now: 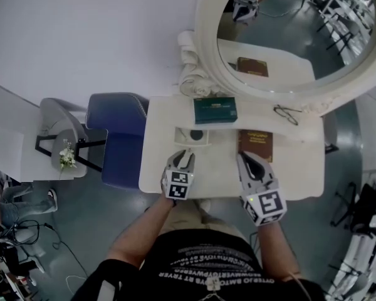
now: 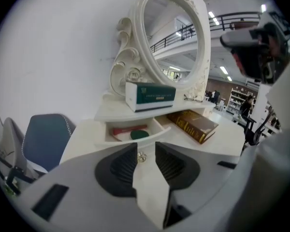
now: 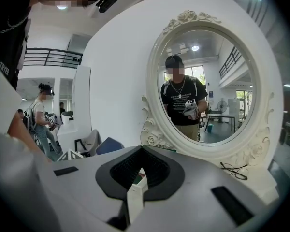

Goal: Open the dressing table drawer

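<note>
The white dressing table (image 1: pixel 301 168) has a small drawer (image 1: pixel 191 135) standing pulled out at the left of its low shelf. In the left gripper view the drawer (image 2: pixel 117 140) holds a red item and a dark green round one. Its small metal knob (image 2: pixel 142 156) sits in the gap between the jaws of my left gripper (image 2: pixel 145 149), whose pads do not touch it; the gripper is open. In the head view the left gripper (image 1: pixel 187 156) is just in front of the drawer. My right gripper (image 1: pixel 245 159) hovers at the near end of the brown book (image 1: pixel 255 145), shut and empty.
A dark green box (image 1: pixel 215 110) lies on the shelf above the drawer, glasses (image 1: pixel 289 113) to its right. The oval mirror (image 1: pixel 288 36) stands behind. A blue chair (image 1: pixel 119 137) and a grey chair (image 1: pixel 56 121) with flowers are left of the table.
</note>
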`<action>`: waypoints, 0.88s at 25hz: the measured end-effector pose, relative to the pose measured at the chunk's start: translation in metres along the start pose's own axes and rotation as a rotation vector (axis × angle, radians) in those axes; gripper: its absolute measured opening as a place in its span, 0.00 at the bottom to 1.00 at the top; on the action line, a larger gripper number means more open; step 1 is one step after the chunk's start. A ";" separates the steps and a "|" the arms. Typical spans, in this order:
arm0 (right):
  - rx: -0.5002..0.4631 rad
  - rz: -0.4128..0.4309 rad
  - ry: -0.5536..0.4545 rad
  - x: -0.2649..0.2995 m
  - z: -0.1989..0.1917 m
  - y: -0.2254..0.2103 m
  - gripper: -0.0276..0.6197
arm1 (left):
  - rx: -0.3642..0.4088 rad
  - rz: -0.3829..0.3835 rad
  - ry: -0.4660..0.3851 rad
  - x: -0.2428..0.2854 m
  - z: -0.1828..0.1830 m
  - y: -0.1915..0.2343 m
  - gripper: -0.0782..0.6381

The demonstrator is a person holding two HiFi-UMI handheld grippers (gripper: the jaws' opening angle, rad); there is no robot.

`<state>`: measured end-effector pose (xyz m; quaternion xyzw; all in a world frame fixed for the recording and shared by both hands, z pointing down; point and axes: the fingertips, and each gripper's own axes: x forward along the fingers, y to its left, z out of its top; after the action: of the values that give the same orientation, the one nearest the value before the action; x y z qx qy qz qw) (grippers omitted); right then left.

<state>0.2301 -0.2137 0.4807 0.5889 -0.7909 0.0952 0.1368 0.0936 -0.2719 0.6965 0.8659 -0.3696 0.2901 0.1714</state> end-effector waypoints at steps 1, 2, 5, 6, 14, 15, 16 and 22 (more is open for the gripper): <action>0.003 -0.006 0.010 -0.001 -0.002 -0.001 0.05 | -0.010 -0.012 -0.036 -0.010 0.009 0.000 0.27; 0.006 -0.010 0.016 -0.002 -0.004 -0.002 0.05 | -0.018 -0.022 -0.076 -0.020 0.019 0.000 0.24; 0.016 -0.013 0.006 -0.004 -0.002 -0.004 0.05 | -0.025 -0.025 -0.187 -0.053 0.054 0.001 0.13; 0.017 -0.014 0.006 -0.006 -0.002 -0.004 0.05 | -0.019 -0.022 -0.220 -0.065 0.066 0.002 0.12; -0.015 -0.009 0.011 -0.020 -0.005 -0.001 0.05 | 0.030 0.034 -0.385 -0.141 0.130 0.008 0.11; -0.022 -0.006 0.008 -0.023 -0.003 0.000 0.05 | 0.027 0.038 -0.393 -0.149 0.135 0.008 0.11; -0.030 -0.005 0.006 -0.026 -0.001 0.001 0.05 | 0.029 0.040 -0.405 -0.157 0.140 0.006 0.11; -0.051 -0.020 0.006 -0.044 0.008 0.001 0.05 | 0.069 0.047 -0.471 -0.197 0.168 -0.007 0.11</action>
<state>0.2407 -0.1760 0.4585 0.5930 -0.7866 0.0753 0.1550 0.0524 -0.2464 0.4423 0.9062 -0.4093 0.0966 0.0440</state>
